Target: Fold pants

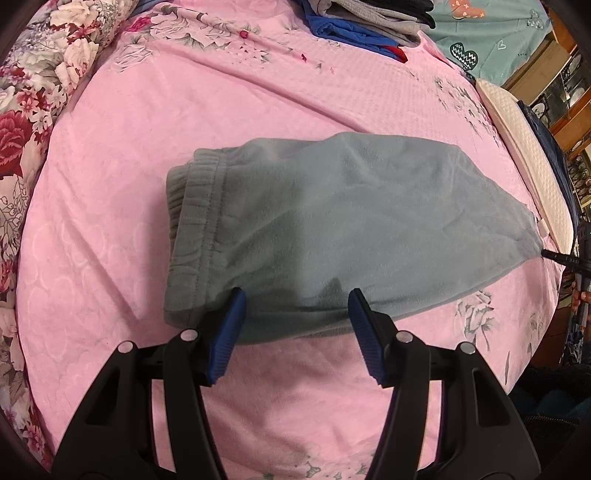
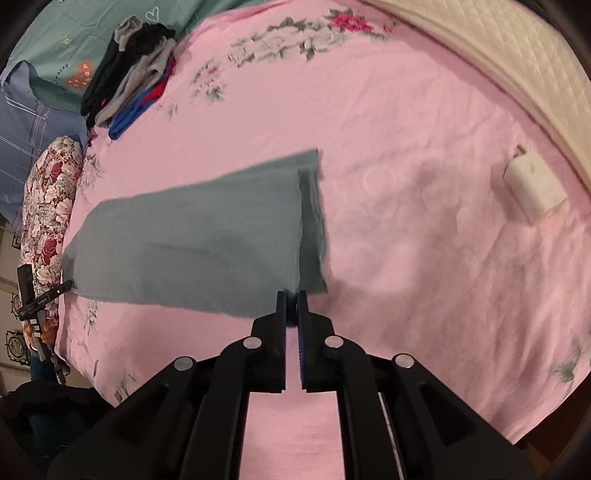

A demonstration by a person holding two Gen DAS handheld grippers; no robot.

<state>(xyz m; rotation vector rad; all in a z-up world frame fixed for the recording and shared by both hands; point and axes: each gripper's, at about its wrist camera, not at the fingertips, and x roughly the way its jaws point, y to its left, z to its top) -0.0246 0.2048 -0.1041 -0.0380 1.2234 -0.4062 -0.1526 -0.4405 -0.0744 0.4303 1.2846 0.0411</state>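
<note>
Grey fleece pants (image 1: 332, 221) lie folded across the pink bedspread (image 1: 221, 103), elastic waistband (image 1: 192, 221) at the left. My left gripper (image 1: 297, 297) hovers open over their near edge, its blue pads (image 1: 229, 328) either side of the cloth without pressing it. In the right wrist view the pants (image 2: 203, 236) stretch leftward, with the hem end (image 2: 312, 221) toward my right gripper (image 2: 291, 295). That gripper is shut on the near hem corner. Its black tip (image 1: 561, 258) shows at the pants' pointed right end. The left gripper (image 2: 40, 299) appears at the far left.
A stack of folded clothes (image 1: 369, 22) sits at the far side of the bed. A floral pillow (image 1: 33, 110) runs along the left, a cream quilted mattress edge (image 2: 517, 74) along the other side. A small white box (image 2: 535, 188) lies on the spread.
</note>
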